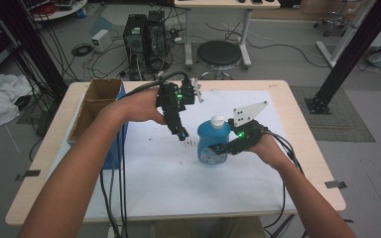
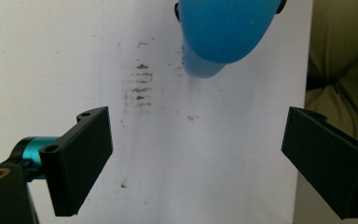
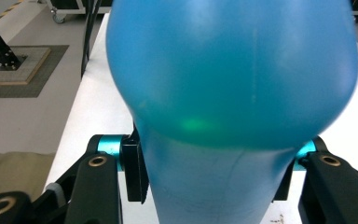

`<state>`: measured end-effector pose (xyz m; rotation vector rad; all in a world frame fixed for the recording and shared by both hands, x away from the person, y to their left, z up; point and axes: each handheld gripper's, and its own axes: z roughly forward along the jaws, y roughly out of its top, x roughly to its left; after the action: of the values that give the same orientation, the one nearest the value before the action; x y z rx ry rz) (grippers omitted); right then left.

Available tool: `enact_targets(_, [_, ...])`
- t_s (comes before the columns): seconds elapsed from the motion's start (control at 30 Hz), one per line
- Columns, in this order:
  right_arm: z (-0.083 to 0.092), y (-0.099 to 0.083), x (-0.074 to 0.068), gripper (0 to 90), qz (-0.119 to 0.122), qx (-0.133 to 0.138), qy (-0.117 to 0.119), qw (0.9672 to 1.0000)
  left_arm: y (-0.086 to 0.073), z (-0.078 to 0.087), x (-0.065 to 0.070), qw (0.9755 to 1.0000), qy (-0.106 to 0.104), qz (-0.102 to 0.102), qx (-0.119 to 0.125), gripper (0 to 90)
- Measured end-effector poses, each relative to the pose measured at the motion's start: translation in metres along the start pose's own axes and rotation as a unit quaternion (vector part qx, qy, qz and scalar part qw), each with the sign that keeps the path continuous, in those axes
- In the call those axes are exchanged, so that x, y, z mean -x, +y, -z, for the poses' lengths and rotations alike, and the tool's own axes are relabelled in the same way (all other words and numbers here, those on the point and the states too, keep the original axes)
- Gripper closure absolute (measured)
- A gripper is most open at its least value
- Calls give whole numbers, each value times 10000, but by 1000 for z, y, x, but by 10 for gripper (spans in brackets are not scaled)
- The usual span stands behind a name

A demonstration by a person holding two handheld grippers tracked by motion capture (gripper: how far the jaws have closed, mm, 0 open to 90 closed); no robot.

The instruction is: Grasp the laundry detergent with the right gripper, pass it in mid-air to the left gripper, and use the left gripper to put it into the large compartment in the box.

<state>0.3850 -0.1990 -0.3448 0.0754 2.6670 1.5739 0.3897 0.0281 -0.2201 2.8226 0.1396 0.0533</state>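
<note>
A blue plastic bottle (image 1: 209,144) with a white cap (image 1: 218,120) stands upright over the white sheet near the table's middle. My right gripper (image 1: 219,148) comes in from the right and is shut on the bottle's body. In the right gripper view the bottle (image 3: 233,74) looms close, and the right gripper (image 3: 209,175) has both pads pressed on its narrower part. Whether the base touches the sheet I cannot tell. My left gripper (image 1: 181,133) hangs above the sheet just left of the bottle, pointing down. The left gripper (image 2: 196,163) is open and empty, with the bottle (image 2: 223,32) beyond its jaws.
A white paper sheet (image 1: 178,183) covers most of the wooden table (image 1: 307,163), with small dark marks (image 1: 191,143) near the bottle. An open cardboard box (image 1: 96,101) with a blue side stands at the left edge. A stool (image 1: 220,52) and computer towers (image 1: 141,34) lie beyond the table.
</note>
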Motion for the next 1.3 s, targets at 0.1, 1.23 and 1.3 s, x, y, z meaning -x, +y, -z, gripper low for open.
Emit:
enact_targets(0.1, [1,4,-3,449,-6,10,-31,10000,5,2,5,10000,-8,-41,6,88])
enact_targets(1.23, [-9,37,-41,449,75,-79,43,9999,41,4,47,9991,-130,-356,-186,88])
enact_targets(1.3, [-9,38,-41,449,95,-80,43,9999,44,3,47,9990,-126,-370,-194,88])
